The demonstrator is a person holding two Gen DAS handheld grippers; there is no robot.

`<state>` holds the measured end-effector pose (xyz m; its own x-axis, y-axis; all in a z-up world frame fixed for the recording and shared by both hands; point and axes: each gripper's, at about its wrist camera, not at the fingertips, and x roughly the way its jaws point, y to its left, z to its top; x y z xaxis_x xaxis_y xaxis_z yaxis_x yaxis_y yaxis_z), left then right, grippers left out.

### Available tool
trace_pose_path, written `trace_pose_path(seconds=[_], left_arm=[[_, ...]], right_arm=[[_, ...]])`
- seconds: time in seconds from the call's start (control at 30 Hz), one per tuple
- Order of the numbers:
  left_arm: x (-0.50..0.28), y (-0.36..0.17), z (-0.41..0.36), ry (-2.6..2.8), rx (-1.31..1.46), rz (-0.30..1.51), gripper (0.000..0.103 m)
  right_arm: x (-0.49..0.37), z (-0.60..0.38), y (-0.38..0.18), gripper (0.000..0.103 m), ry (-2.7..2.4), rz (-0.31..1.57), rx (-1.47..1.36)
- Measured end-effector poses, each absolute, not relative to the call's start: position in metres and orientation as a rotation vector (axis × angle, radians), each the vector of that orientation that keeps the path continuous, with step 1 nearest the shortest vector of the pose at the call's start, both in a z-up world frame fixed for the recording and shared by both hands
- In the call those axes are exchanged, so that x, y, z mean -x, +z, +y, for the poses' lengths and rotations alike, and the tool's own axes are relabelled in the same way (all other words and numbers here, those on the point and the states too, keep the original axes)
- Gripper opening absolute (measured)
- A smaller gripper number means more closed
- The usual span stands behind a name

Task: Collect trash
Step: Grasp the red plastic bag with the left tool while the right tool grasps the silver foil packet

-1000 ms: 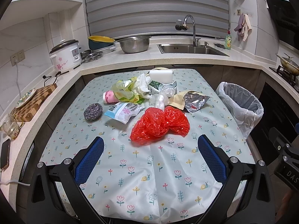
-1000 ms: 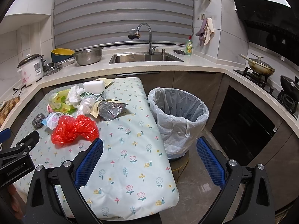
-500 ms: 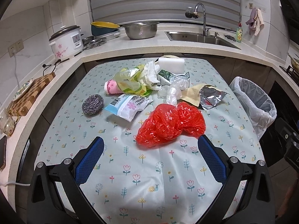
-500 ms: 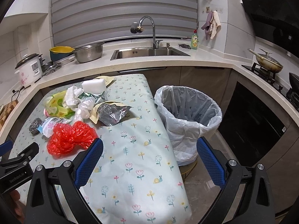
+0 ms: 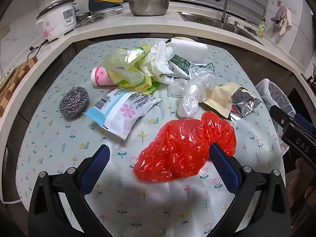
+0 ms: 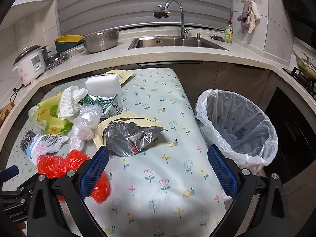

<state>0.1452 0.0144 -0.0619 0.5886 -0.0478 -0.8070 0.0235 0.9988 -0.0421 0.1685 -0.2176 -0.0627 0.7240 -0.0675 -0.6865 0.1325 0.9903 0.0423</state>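
Observation:
A crumpled red plastic bag (image 5: 185,148) lies on the flowered tablecloth, partly between the fingers of my open left gripper (image 5: 158,156); its right finger (image 5: 223,164) overlaps the bag's edge. Behind it lie a foil-lined beige pouch (image 5: 235,100), clear plastic wrap (image 5: 189,94), a white-and-blue wrapper (image 5: 122,112), a yellow-green bag (image 5: 128,69) and paper towel (image 5: 160,59). My right gripper (image 6: 157,162) is open above the table, just before the foil pouch (image 6: 130,136). The lined trash bin (image 6: 241,126) stands right of the table.
A steel scourer (image 5: 74,101), a pink roll (image 5: 99,77) and a white sponge block (image 5: 189,49) also sit on the table. Behind are the counter with rice cooker (image 5: 57,19), steel bowl (image 5: 149,7) and sink (image 6: 177,42). A stove (image 6: 304,73) is at right.
Both grippers have moved forward and lower toward the trash pile. The red bag now lies between the left fingers, and the foil pouch is close before the right gripper.

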Motion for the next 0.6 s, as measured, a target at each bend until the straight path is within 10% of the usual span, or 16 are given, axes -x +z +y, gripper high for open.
trace_pose_path(seconds=[0.4, 0.6], left_arm=[[-0.182, -0.087, -0.002, -0.133, 0.025, 0.963, 0.096], [-0.189, -0.092, -0.004, -0.19, 0.062, 0.976, 0.079]], right_arm=[[-0.236, -0.219, -0.113, 0.076, -0.058, 0.859, -0.168], [-0.247, -0.212, -0.118, 0.045, 0.002, 0.863, -0.177]])
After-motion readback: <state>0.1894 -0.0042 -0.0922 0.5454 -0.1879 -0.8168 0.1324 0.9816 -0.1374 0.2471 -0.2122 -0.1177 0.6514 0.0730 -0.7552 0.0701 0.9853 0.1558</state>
